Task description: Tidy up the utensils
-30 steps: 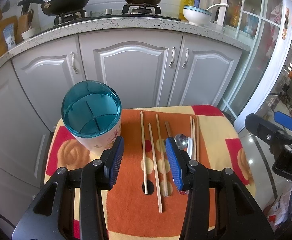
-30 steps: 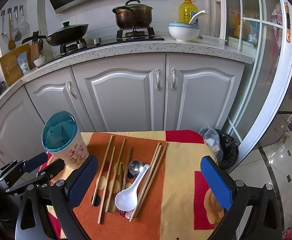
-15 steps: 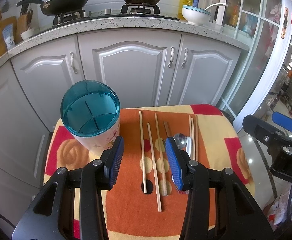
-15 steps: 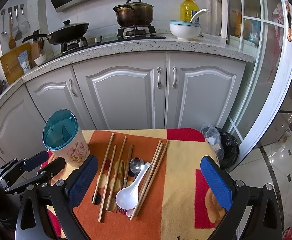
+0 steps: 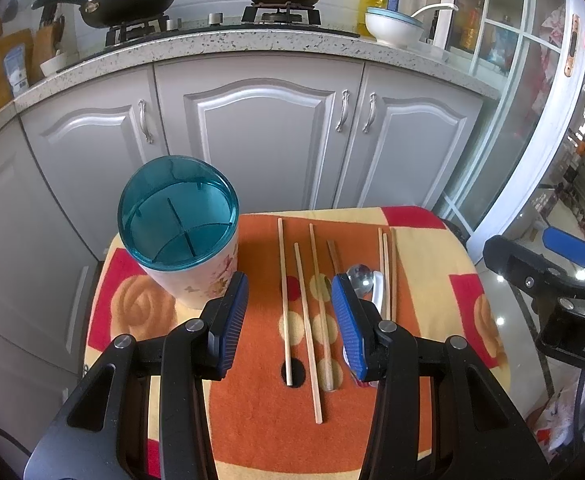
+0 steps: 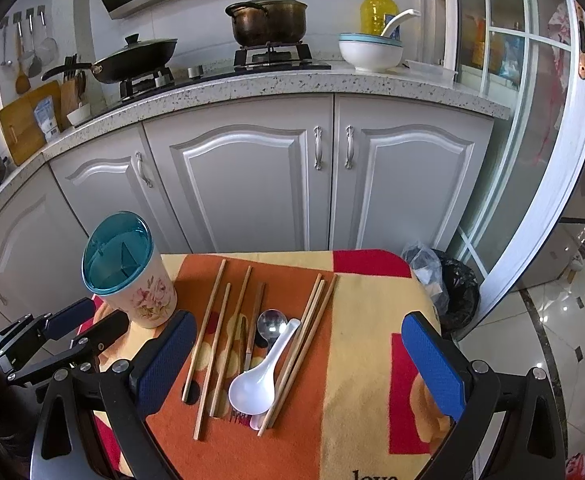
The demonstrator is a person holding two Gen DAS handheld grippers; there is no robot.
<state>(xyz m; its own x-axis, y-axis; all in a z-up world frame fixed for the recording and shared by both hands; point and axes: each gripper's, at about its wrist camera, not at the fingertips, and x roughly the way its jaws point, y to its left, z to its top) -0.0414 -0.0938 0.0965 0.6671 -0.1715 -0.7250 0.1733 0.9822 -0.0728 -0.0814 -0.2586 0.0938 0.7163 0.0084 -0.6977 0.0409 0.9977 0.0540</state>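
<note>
- Orange-and-yellow cloth (image 6: 356, 344) fills the lower centre of both views.
- Right gripper (image 6: 298, 364), lower frame, gapes wide and holds nothing.
- Left gripper (image 5: 290, 316), lower centre, is parted partway and holds nothing.
- Teal-rimmed utensil holder (image 5: 180, 232) stands upright, centre left.
- Wooden chopsticks (image 6: 212, 344) lie loose at centre.
- White spoon (image 6: 260, 376) rests among them.

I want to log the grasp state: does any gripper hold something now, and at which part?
Nothing is held. The left gripper and right gripper are both open above the chopsticks and white spoon.
</note>
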